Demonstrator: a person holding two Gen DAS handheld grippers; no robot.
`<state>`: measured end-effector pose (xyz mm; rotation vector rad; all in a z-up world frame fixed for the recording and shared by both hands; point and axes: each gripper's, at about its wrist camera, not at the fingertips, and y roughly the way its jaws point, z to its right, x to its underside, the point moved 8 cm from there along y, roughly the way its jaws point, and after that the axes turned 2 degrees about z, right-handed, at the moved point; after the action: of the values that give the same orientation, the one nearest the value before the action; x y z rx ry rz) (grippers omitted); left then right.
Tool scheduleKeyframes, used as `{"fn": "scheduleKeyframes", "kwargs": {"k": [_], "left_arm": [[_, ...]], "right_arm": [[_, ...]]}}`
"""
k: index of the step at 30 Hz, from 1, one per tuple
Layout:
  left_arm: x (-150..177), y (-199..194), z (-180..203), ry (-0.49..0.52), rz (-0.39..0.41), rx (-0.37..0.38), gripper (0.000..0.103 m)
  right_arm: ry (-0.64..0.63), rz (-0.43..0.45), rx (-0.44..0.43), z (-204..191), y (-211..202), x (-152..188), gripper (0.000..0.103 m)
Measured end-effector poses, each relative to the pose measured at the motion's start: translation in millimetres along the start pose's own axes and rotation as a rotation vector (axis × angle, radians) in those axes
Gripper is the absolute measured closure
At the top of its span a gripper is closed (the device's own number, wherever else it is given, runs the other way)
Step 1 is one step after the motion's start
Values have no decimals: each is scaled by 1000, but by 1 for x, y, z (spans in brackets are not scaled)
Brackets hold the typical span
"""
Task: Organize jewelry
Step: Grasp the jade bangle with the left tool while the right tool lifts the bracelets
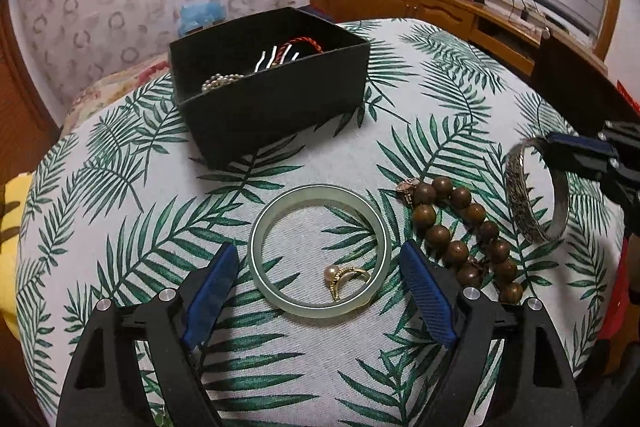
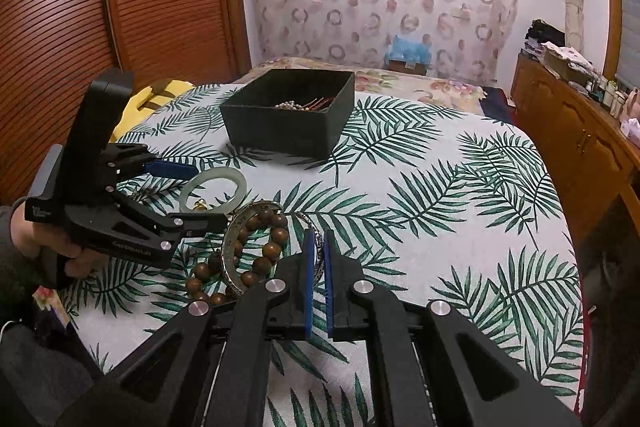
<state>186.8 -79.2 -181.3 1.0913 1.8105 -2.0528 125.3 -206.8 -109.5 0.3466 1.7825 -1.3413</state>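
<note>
A pale green jade bangle (image 1: 320,190) (image 2: 236,183) lies flat on the leaf-print cloth with a gold pearl ring (image 1: 346,277) inside it. My left gripper (image 1: 318,247) (image 2: 206,197) is open and straddles the bangle, its blue pads just clear of the rim. To the right lies a brown wooden bead bracelet (image 1: 460,227) (image 2: 272,251). My right gripper (image 2: 319,239) (image 1: 560,147) is shut on a silver engraved cuff bangle (image 1: 516,195) (image 2: 229,255), which stands on edge over the beads. The black box (image 1: 268,107) (image 2: 280,131) behind holds pearls, a red cord and hair pins.
The cloth-covered table (image 2: 440,211) drops off at its far and right edges. A wooden cabinet (image 2: 580,147) with clutter on top runs along the right, a bed (image 2: 400,79) lies behind, and a yellow item (image 1: 8,219) sits at the left. A person's hand (image 2: 36,239) holds the left gripper.
</note>
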Motion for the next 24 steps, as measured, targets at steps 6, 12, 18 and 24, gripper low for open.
{"fn": "scheduleKeyframes", "kwargs": {"k": [6,12,18,24], "left_arm": [[-2,-4,0,15,23,-17,34],[-8,-18,-5,-17,65,-22,34],[-21,-35,-13,-46,117,-25,34],[-36,-47,-22,-84,169,-15,34]], "right_arm": [[-3,-6,-5,0,6,0,98],[-11,4,-2,0,5,-7,98],[-35,25,2,2,10,-29,98],[-85,41,0,2,23,-56,98]]}}
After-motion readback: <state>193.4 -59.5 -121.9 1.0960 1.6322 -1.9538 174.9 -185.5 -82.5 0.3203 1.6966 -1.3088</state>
